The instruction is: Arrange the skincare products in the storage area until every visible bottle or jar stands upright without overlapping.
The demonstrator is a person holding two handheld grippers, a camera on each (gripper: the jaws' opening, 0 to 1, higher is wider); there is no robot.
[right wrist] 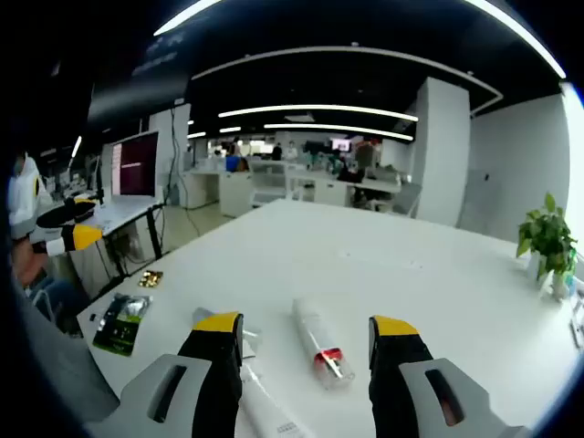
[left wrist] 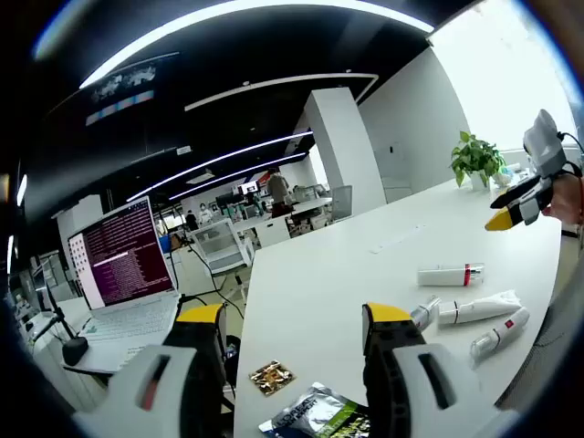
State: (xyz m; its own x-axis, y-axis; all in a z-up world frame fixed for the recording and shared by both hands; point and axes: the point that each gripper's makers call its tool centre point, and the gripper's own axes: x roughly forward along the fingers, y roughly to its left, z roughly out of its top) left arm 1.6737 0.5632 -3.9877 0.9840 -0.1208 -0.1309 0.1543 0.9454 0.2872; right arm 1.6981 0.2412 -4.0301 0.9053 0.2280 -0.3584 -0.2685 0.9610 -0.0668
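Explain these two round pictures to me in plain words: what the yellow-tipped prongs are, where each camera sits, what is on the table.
A person holds a two-jaw gripper in each hand, with a fisheye camera riding on each. The left gripper view looks along the left gripper; the right gripper view along the right gripper. Both are open and hold nothing. On the white table lie several white tubes, all on their sides, one being a red-banded tube. Near the table's edge are a green packet and a small gold packet. A potted plant stands farther off, and a laptop on another desk.
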